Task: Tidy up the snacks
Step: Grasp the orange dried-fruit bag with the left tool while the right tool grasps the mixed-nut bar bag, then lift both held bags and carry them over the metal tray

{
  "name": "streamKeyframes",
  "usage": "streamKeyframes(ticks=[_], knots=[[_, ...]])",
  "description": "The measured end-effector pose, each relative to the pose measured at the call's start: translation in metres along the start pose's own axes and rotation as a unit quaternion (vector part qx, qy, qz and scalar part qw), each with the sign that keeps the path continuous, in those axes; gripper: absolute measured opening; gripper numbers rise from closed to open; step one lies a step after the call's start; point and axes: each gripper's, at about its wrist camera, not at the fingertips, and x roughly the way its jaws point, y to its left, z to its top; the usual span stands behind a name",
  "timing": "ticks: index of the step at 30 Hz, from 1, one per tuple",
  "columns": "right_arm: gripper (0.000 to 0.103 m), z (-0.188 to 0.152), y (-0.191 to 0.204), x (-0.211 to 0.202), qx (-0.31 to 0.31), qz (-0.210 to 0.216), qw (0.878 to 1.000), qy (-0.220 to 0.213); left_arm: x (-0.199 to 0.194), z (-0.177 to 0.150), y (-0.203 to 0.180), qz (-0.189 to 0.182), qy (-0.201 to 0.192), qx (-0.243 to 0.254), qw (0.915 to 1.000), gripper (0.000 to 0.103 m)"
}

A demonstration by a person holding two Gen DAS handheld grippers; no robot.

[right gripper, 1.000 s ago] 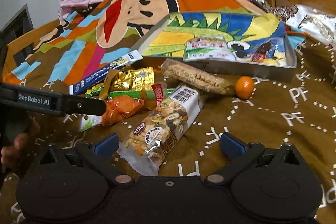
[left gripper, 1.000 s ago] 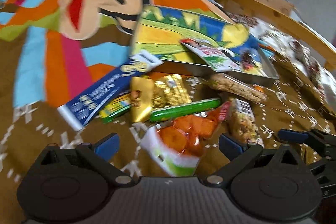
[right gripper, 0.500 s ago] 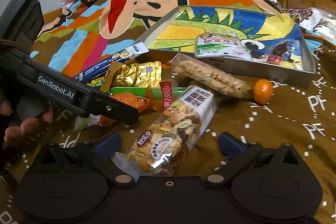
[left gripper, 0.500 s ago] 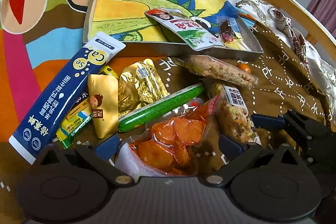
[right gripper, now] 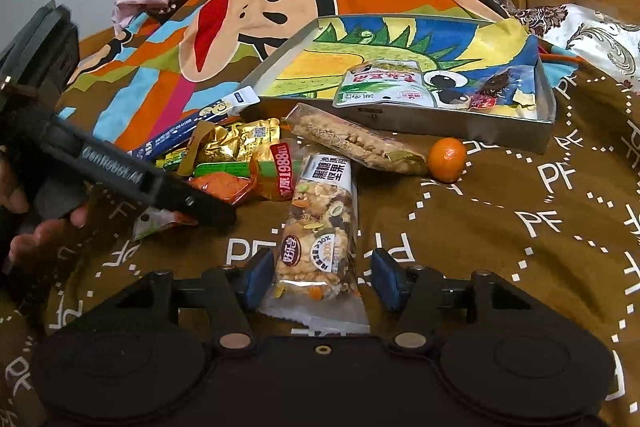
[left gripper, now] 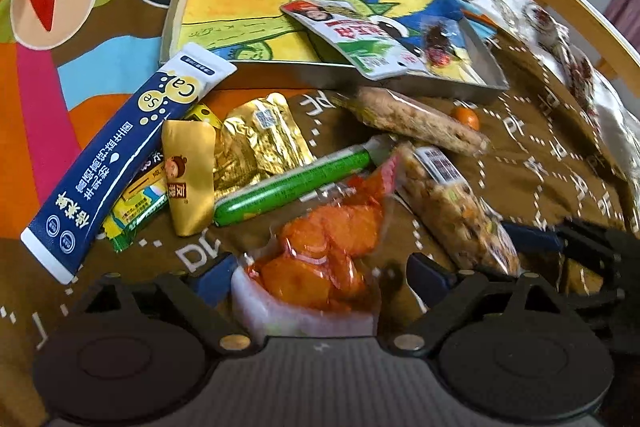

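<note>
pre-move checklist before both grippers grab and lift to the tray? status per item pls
1. Nut bar between the right gripper fingers: ok; jaws have just been closing, small gaps remain on both sides.
2. Orange pack between the left gripper fingers: ok; jaws have just been closing, wide, not gripping.
3. Left gripper clear of the right: ok, it sits apart to the nut bar's left.
4. Free room in the tray: ok, only two packets at its right end.
5. Orange pack free of the green stick: cannot tell, they overlap.
</note>
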Motion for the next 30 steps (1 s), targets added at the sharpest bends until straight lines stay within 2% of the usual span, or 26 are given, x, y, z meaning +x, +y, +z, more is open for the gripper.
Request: streamKeyframes(ticks=[5,7,9,10,11,14,18,24,28,30], knots=[[0.070,0.003,0.004,0.017,-0.020,0.007,1.000,0.007,0.012,0.011,0.000,0.007,0.005,-0.003,1.0000,0.094],[0.071,0.004,0.006,0.021,-0.027,0.006,1.000,0.004,0.014,0.012,0.000,0.008,0.009,0.000,0.9999,0.094],[0.065,0.004,0.008,0.022,-0.036,0.003,0.999,0.001,0.013,0.010,-0.002,0.015,0.008,0.007,0.9998,0.088],[0.053,0.002,0.009,0.021,-0.038,0.003,0.999,-0.003,0.012,0.008,-0.003,0.024,0.007,0.015,0.9996,0.083],[0.046,0.002,0.009,0.020,-0.041,0.000,0.999,-0.006,0.010,0.006,-0.005,0.034,0.004,0.025,0.9991,0.082],[0.041,-0.001,0.008,0.014,-0.044,-0.002,0.999,-0.009,0.003,-0.002,-0.008,0.044,-0.013,0.020,0.9987,0.077],[0.040,-0.006,0.007,0.003,-0.048,-0.003,0.999,-0.010,-0.007,-0.013,-0.013,0.055,-0.031,-0.007,0.9980,0.074],[0.041,-0.011,0.010,-0.005,-0.061,-0.009,0.998,-0.011,-0.021,-0.024,-0.032,0.087,-0.027,-0.026,0.9955,0.074],[0.053,-0.011,0.009,0.001,-0.065,-0.021,0.998,-0.015,-0.015,-0.021,-0.033,0.097,-0.024,-0.043,0.9941,0.081],[0.052,-0.012,0.008,0.004,-0.070,-0.024,0.997,-0.018,-0.011,-0.022,-0.034,0.097,-0.023,-0.030,0.9946,0.083]])
